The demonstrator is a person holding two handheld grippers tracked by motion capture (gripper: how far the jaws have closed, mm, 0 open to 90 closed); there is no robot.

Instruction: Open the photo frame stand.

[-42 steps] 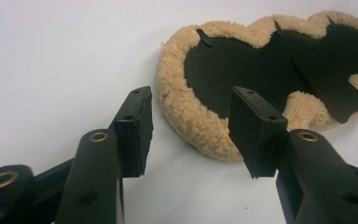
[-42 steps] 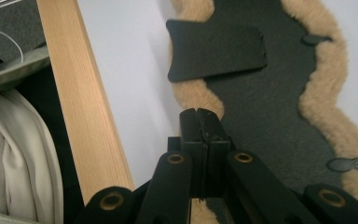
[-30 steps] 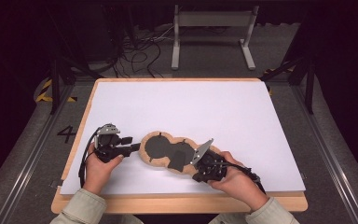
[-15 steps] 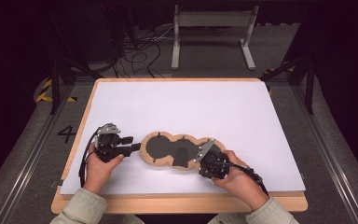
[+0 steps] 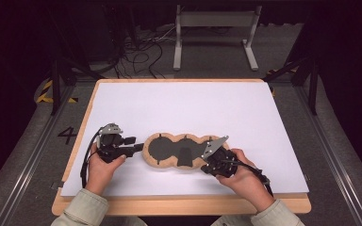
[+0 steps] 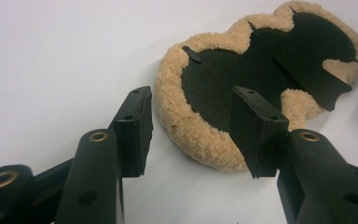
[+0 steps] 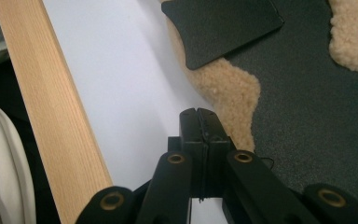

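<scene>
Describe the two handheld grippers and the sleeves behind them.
Both grippers, left gripper and right gripper, are black, with flat rectangular jaw pads and brass-ringed pivot holes. Each carries a grey three-cornered plate on top and trails a black cable. The sleeves are pale beige.

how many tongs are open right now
1: the left tongs are open beside the fleece pad's edge. The right tongs are shut at its other end.

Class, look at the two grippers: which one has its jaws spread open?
The left gripper: its jaws stand apart beside the fleece pad. The right gripper has its jaws pressed together.
</scene>
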